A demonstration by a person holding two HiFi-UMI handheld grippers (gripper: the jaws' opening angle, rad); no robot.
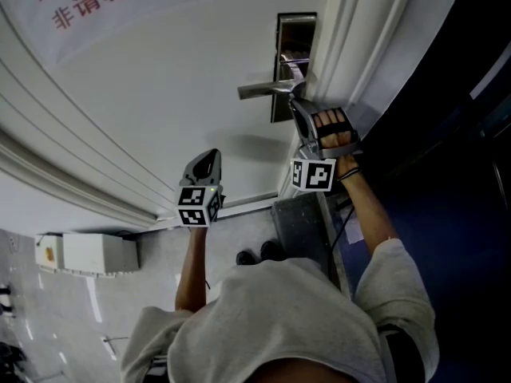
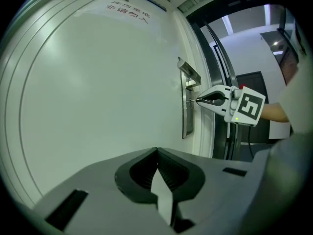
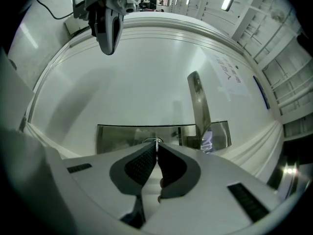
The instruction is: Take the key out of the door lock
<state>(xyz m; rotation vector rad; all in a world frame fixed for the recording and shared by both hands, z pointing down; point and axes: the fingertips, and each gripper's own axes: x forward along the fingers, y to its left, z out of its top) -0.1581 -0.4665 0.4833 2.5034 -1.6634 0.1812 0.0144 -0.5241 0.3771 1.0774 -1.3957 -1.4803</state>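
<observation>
Two jaws of your right gripper (image 3: 157, 147) are pinching the key (image 3: 157, 141) at the lock plate (image 3: 122, 136) — pulling askew, you're likely risking a slip.

In the middle of the head view, the left claw (image 1: 212, 156) is held up with its jaws closed together and nothing between them. Its marker cube (image 1: 198, 204) faces the camera. The bare left forearm (image 1: 192, 266) runs down from it toward the lower frame. The right claw (image 1: 293, 100) reaches higher, to the upper right of centre, with its jaws pinched shut on the key (image 3: 156, 141). The gloved right hand (image 1: 334, 130) grips its handle, and the right forearm (image 1: 371, 214) stretches out nearly straight, sleeved from the elbow.
</observation>
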